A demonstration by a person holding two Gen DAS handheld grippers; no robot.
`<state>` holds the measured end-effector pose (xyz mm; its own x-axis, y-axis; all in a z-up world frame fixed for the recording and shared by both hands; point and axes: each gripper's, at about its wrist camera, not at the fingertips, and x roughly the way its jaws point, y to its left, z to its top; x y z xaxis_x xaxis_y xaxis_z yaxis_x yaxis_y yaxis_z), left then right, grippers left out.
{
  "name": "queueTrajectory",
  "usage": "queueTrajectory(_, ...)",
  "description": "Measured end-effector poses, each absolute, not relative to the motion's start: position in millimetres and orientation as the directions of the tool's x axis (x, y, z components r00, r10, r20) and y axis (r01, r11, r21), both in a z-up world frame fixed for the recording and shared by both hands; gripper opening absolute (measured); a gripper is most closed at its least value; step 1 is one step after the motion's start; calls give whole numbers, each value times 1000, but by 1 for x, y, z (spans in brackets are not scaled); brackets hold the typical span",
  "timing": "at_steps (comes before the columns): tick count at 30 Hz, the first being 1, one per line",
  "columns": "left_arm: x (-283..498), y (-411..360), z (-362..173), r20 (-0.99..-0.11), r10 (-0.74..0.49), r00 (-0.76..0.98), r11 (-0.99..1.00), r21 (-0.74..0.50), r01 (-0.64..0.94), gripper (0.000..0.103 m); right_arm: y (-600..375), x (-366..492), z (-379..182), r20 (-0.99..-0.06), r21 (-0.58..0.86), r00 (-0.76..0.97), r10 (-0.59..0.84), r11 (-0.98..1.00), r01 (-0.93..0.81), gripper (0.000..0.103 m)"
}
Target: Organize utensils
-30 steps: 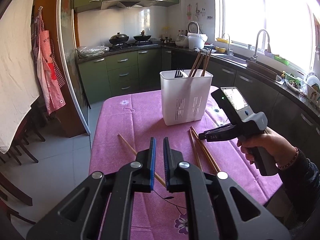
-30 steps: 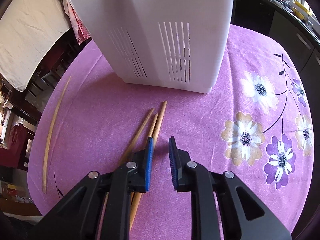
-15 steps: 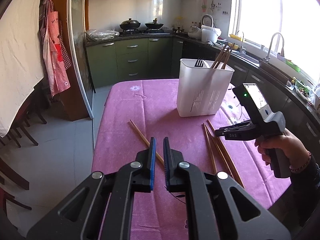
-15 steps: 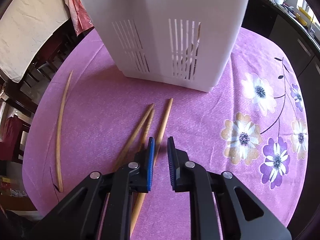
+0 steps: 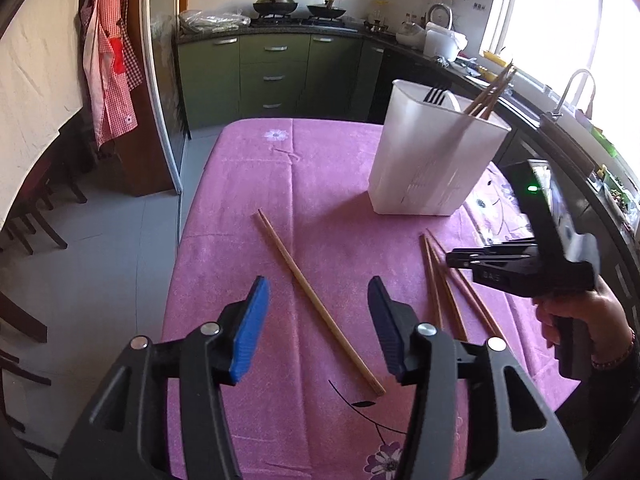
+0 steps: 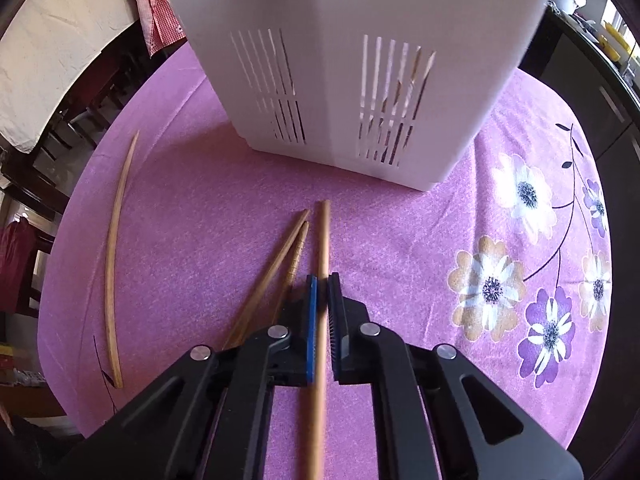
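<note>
A white slotted utensil holder [image 5: 434, 160] stands on the purple tablecloth with a fork and several chopsticks in it; it also fills the top of the right wrist view [image 6: 360, 60]. My left gripper [image 5: 318, 324] is open above a lone chopstick [image 5: 316, 300] lying diagonally. My right gripper [image 6: 323, 316] is shut on one chopstick [image 6: 322, 240] that runs between its pads, at table level. Two more chopsticks [image 6: 276, 272] lie just left of it. The lone chopstick [image 6: 114, 256] lies far left in the right wrist view. The right gripper shows in the left wrist view [image 5: 454, 258].
The table [image 5: 304, 168] has its left edge close to the lone chopstick, with grey floor beyond. Green kitchen cabinets [image 5: 272, 76] stand behind. Dark chairs [image 5: 36, 216] stand at the left. The cloth's flower print [image 6: 520, 280] lies right of the right gripper.
My left gripper has opened wide and moved over the lone chopstick. My right gripper has closed on the rightmost chopstick of the three.
</note>
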<state>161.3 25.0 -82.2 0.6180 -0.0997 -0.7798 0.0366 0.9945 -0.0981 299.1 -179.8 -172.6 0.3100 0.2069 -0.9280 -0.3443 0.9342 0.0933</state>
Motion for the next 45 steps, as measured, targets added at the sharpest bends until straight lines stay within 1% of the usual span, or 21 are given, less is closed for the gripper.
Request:
queueTrajectory(3,189,33,-97,-827,-84,555,993,-114,-20,60,-195,289,-158,-897,131,358,258,931,-341,6)
queueTrajectory(4,197,37,-102,-845,-82,529,991,-125,-45,61,-202,285,-149,-881,150,380,282,928,-340,6)
queueTrajectory(6,212,40,-114,-870,-99,483,985,-153,-74,61,-213,277,-136,-856,166,416,307,925,-342,6)
queueTrajectory(9,230,41,-130,-905,-65,421,982,-132,-132,61,-227,264,-119,-823,186,452,344,915,-358,6)
queueTrajectory(12,245,45,-144,-927,-77,366,970,-154,-186,60,-238,256,-111,-799,207,465,382,900,-384,6)
queueTrajectory(14,254,47,-149,-935,-57,349,965,-142,-222,59,-243,251,-109,-781,222,473,409,888,-402,6)
queueTrajectory(17,265,44,-155,-944,-35,327,963,-119,-241,53,-258,245,-108,-763,250,471,443,874,-416,6)
queueTrajectory(18,269,43,-157,-949,-30,314,963,-112,-247,46,-261,244,-109,-759,256,471,450,871,-419,6)
queueTrajectory(20,276,38,-160,-954,-18,298,965,-95,-246,45,-269,243,-109,-752,266,474,458,869,-418,6)
queueTrajectory(21,279,36,-161,-957,-9,290,965,-84,-248,42,-275,243,-108,-747,270,479,461,869,-415,7)
queueTrajectory(22,281,34,-163,-960,-1,278,966,-73,-248,36,-277,243,-108,-744,272,483,462,869,-413,7)
queueTrajectory(26,287,26,-166,-967,37,253,972,-24,-235,26,-292,241,-104,-727,282,505,465,873,-398,7)
queueTrajectory(28,289,22,-165,-968,45,248,973,-14,-232,16,-296,240,-103,-723,283,510,466,873,-397,7)
queueTrajectory(29,290,21,-164,-968,47,246,974,-11,-228,14,-296,239,-101,-722,283,511,466,873,-397,7)
queueTrajectory(30,292,19,-164,-968,46,246,975,-10,-221,9,-297,239,-101,-721,282,512,466,873,-397,7)
queueTrajectory(38,291,10,-157,-955,41,295,985,-12,-174,7,-303,225,-88,-704,270,543,458,880,-391,7)
queueTrajectory(41,281,5,-138,-929,35,368,990,-17,-137,7,-309,219,-78,-690,265,564,453,884,-385,7)
queueTrajectory(45,257,-1,-99,-876,15,483,997,-25,-75,7,-319,200,-61,-646,256,619,447,891,-376,7)
